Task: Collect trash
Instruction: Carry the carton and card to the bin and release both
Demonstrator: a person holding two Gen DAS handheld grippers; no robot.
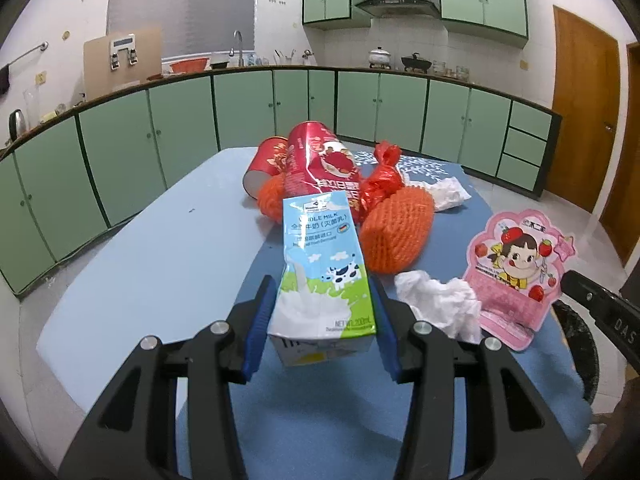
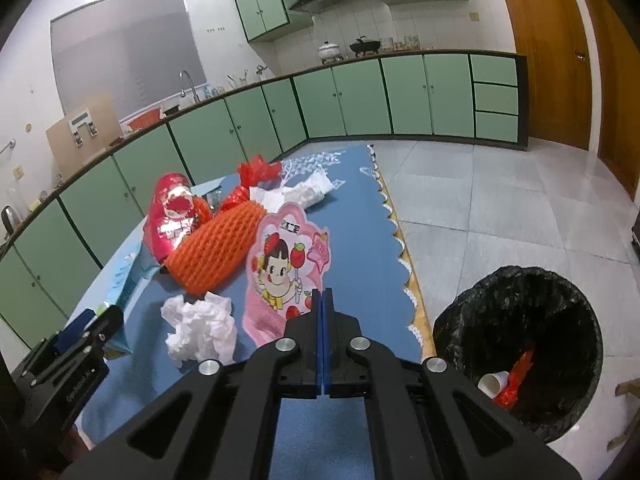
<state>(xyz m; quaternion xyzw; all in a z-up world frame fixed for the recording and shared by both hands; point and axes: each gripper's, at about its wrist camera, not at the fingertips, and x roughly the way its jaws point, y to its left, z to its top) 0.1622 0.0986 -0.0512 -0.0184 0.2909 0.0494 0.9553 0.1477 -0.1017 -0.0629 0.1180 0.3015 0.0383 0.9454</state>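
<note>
**One milk carton gripped, bin part-filled**

Two blue pads of the left gripper (image 1: 322, 316) pinch the whole-milk carton (image 1: 320, 268) above the table (image 1: 132, 256). Right gripper (image 2: 322, 300) fingers are pressed together, empty. Beyond, the black-lined trash bin (image 2: 520, 344) holds a paper cup (image 2: 494, 384) and red wrapper (image 2: 516, 380).

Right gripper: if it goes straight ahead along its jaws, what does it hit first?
Most likely the pink candy pouch: the right gripper, jaws shut and empty, points straight at its lower edge. Depth is unclear, so it may pass just above.
</note>
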